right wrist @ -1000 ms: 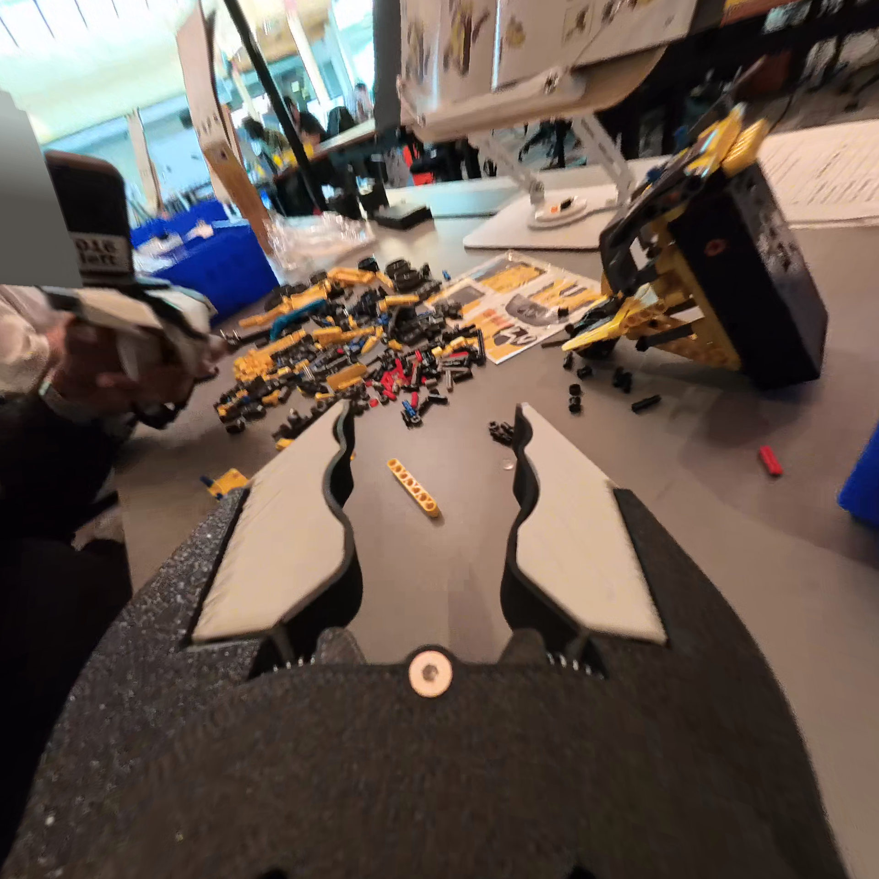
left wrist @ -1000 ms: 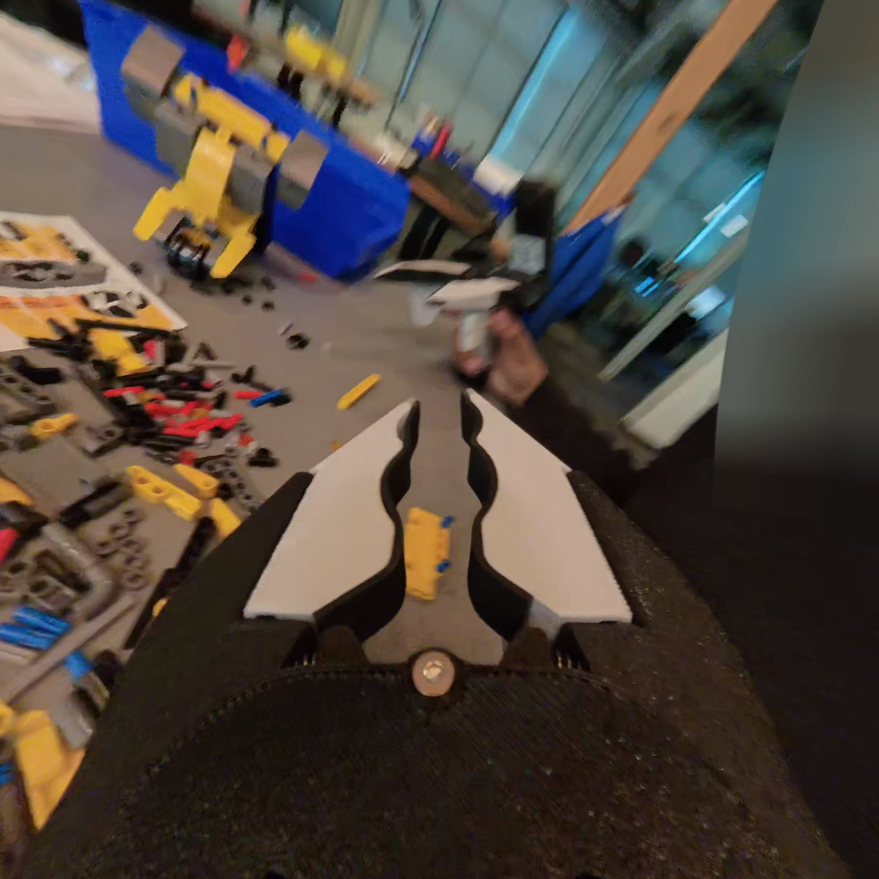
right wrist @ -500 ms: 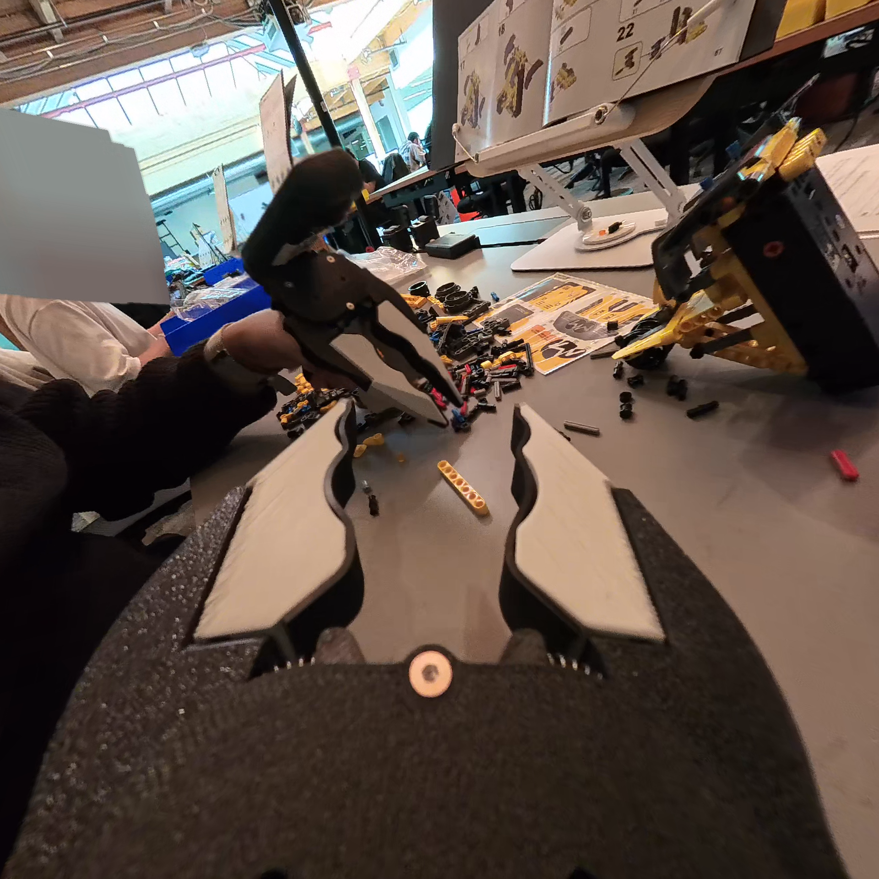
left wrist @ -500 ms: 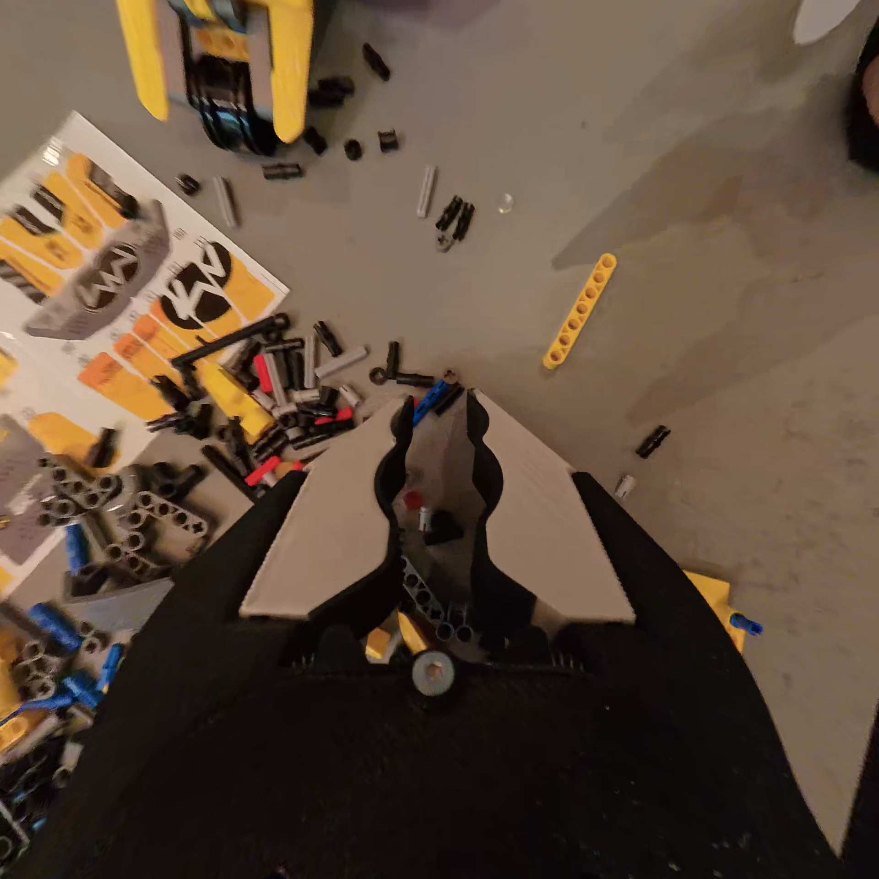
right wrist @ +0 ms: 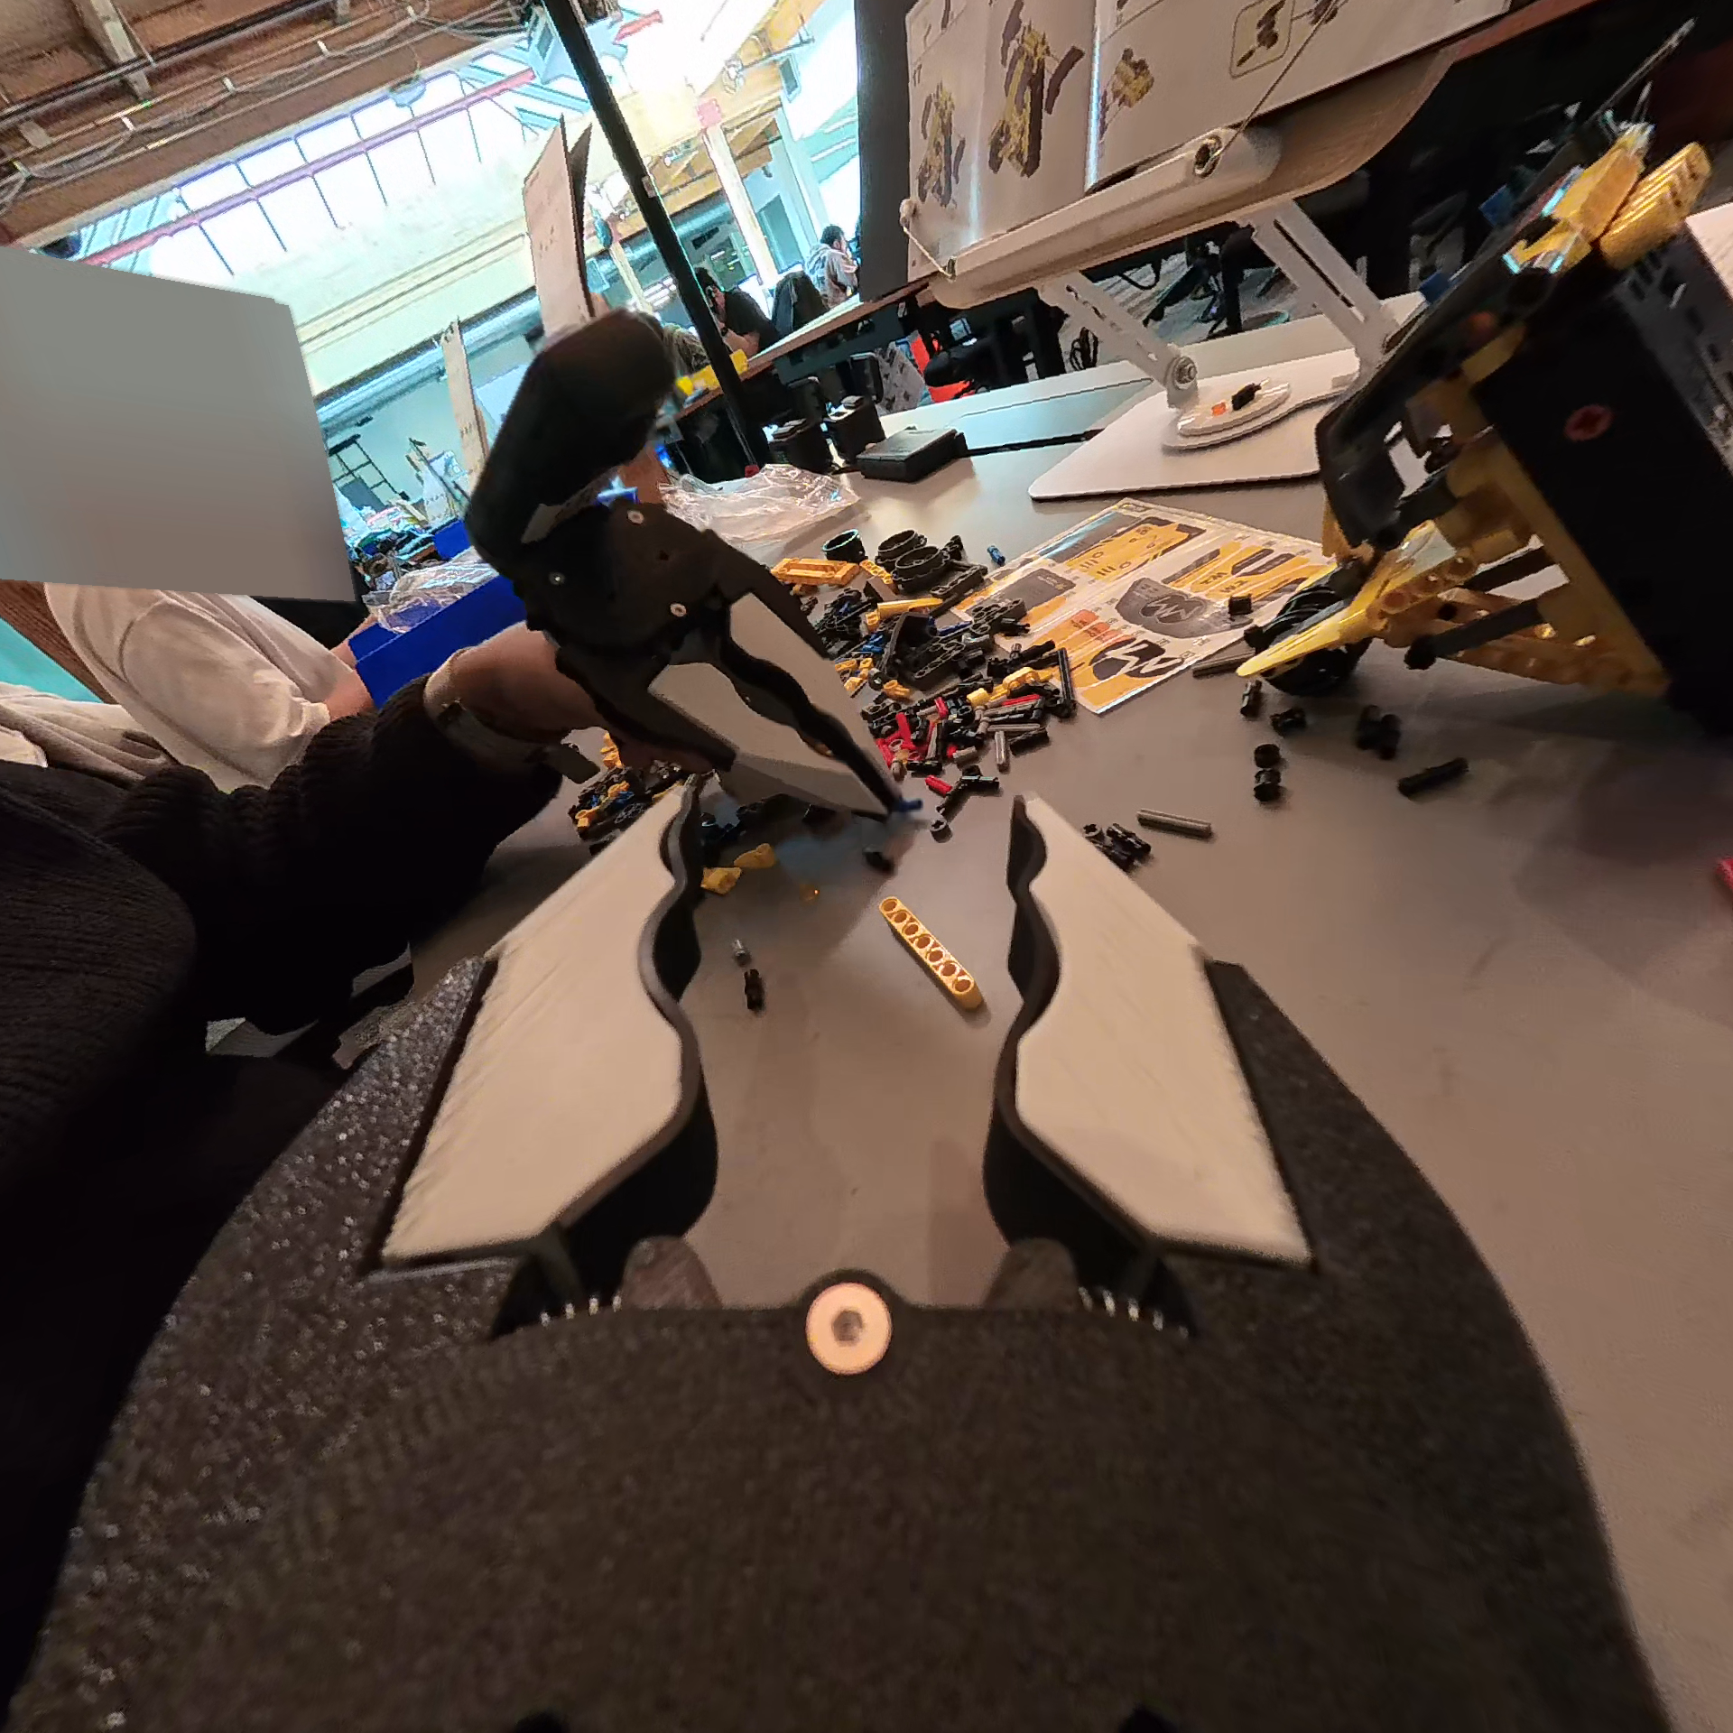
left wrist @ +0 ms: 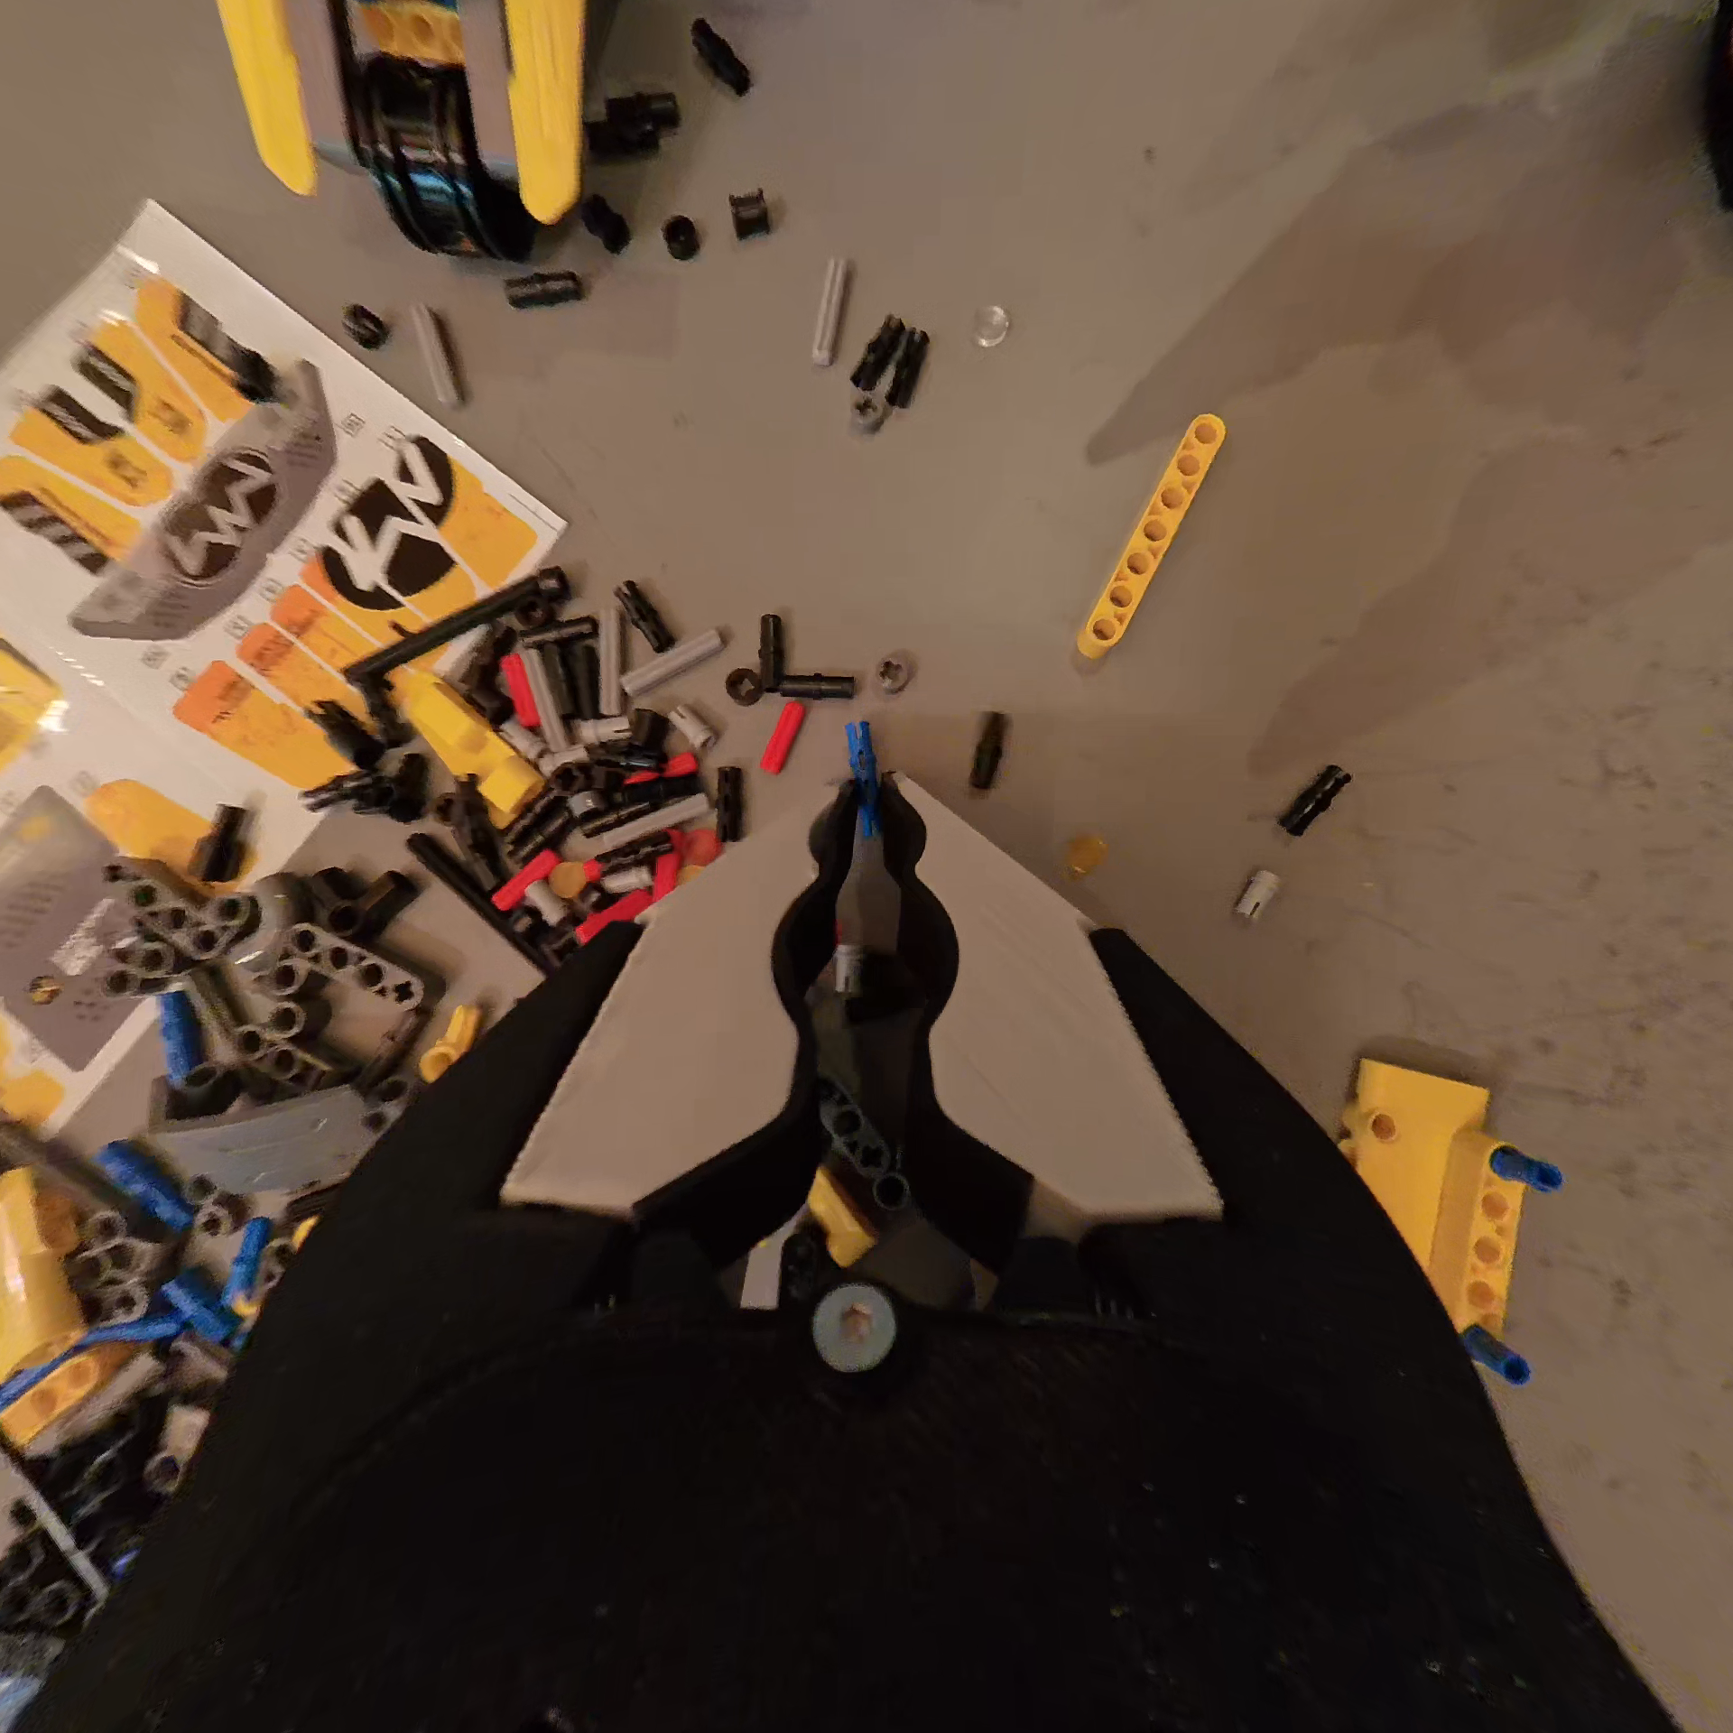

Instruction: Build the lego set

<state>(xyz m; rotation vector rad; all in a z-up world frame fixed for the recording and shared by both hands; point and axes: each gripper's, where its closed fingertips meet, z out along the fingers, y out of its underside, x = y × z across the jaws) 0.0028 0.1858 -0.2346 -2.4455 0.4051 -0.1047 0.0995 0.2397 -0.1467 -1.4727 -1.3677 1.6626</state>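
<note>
My left gripper (left wrist: 867, 792) points down at the grey table and is shut on a small blue pin (left wrist: 861, 764) at its tips, by the edge of a pile of loose black, red and grey pins (left wrist: 581, 750). From the right wrist view the left gripper (right wrist: 891, 806) shows with the blue pin (right wrist: 908, 805) at the table. My right gripper (right wrist: 853, 816) is open and empty, low over the table. A long yellow beam (right wrist: 930, 952) lies between its fingers; it also shows in the left wrist view (left wrist: 1153, 534). The part-built yellow and black model (right wrist: 1538, 488) stands at right.
A sticker sheet (left wrist: 216, 525) lies left of the pile. A yellow block with blue pins (left wrist: 1444, 1191) lies at lower right. An instruction booklet on a white stand (right wrist: 1172, 141) rises at the back. A blue bin (right wrist: 431, 628) and seated people are at left.
My left gripper swung down from the room to the table, then closed on the blue pin at the pile's edge. My right gripper stayed open and shifted only slightly.
</note>
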